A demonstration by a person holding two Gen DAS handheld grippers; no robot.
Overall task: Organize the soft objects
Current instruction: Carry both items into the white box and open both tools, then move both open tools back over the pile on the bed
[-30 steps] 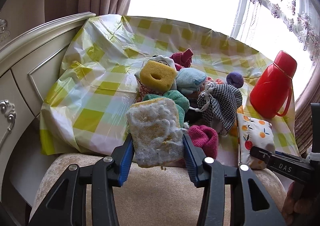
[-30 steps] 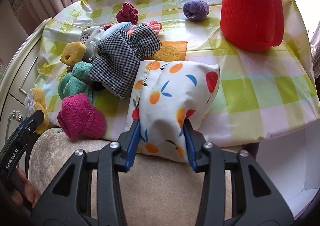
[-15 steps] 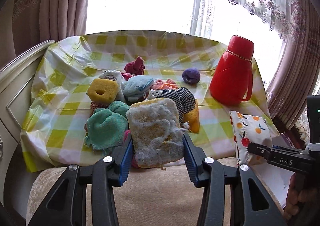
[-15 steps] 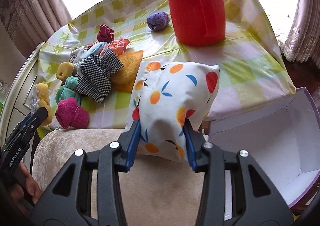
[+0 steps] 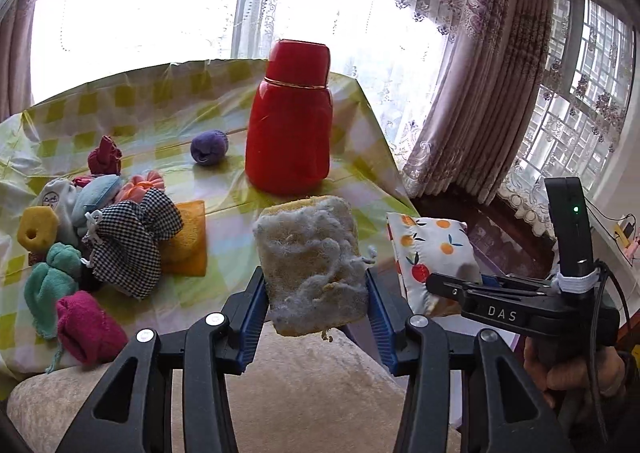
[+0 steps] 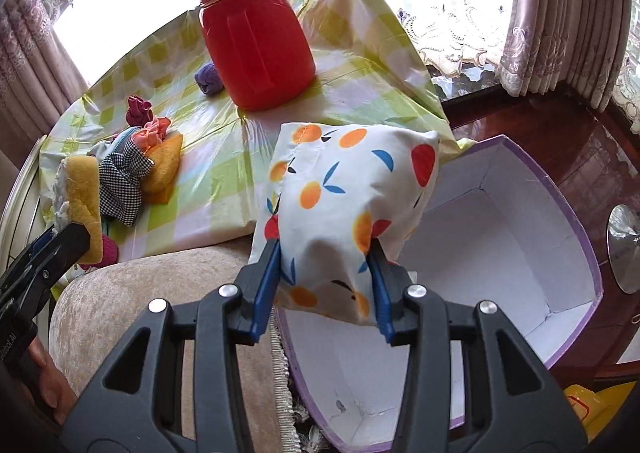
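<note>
Fruit-print white fabric pillow (image 6: 344, 213), clamped in the right gripper (image 6: 325, 285), hangs above the near rim of the purple-edged white box (image 6: 576, 253). Left gripper (image 5: 316, 317) pinches the fuzzy yellow sponge (image 5: 312, 265). Risk: early release drops the pillow outside the rim.
</note>
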